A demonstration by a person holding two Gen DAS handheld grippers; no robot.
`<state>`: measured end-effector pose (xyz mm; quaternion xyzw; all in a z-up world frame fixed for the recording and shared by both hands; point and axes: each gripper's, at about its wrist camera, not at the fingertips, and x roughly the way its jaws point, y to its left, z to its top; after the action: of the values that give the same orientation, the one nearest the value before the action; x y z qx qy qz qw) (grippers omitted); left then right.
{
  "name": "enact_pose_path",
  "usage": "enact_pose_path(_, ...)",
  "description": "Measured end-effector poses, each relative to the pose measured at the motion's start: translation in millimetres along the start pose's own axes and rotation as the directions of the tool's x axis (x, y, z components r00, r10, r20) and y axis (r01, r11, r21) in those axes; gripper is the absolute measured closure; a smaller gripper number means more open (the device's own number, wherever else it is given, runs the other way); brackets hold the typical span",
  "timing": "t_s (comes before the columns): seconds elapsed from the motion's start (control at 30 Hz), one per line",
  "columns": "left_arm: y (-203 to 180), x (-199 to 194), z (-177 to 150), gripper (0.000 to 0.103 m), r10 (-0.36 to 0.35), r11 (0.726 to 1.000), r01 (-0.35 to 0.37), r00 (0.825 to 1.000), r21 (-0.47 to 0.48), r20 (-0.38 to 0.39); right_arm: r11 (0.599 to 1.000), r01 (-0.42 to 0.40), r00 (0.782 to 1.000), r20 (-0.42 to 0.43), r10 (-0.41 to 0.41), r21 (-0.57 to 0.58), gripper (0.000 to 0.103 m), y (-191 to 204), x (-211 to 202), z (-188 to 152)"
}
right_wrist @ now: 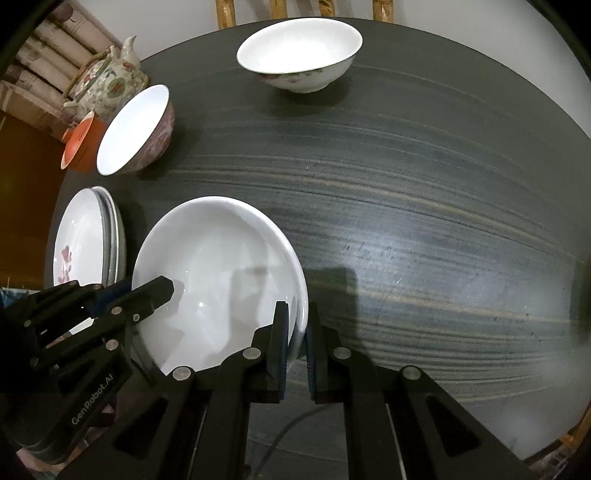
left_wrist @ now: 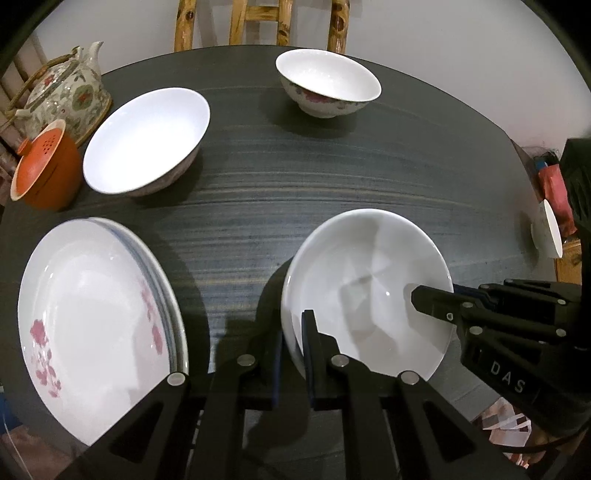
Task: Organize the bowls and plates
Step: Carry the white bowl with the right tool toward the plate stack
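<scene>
A plain white deep plate (left_wrist: 369,280) (right_wrist: 218,266) is held between both grippers, with its shadow on the dark round table (left_wrist: 332,177) beside it. My left gripper (left_wrist: 291,332) (right_wrist: 162,290) is shut on its left rim. On the opposite rim my right gripper (right_wrist: 298,315) (left_wrist: 424,301) is shut too. Just left of the plate lies a stack of pink-flowered plates (left_wrist: 92,314) (right_wrist: 85,240). A big white bowl with a pink outside (left_wrist: 147,140) (right_wrist: 136,129) stands beyond the stack. A flowered bowl (left_wrist: 328,83) (right_wrist: 299,51) stands at the table's far side.
A flowered teapot (left_wrist: 62,92) (right_wrist: 107,81) and an orange lidded pot (left_wrist: 44,166) (right_wrist: 79,144) stand at the far left edge. Another small white bowl (left_wrist: 548,229) shows at the right edge. A wooden chair (left_wrist: 258,22) stands behind the table.
</scene>
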<state>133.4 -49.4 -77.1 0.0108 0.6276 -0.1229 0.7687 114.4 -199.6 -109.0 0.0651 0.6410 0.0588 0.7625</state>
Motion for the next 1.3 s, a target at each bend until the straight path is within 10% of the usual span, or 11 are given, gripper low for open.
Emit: enact_pose_path(1.3,-7.6,-13.2,-45.5,0.094,0.041,0.998,-0.04,0.999,0.045,-0.005,1.0,0.007,0.999,-0.036,-0.007,-0.01,0.092,27.7,-7.3,-65.9)
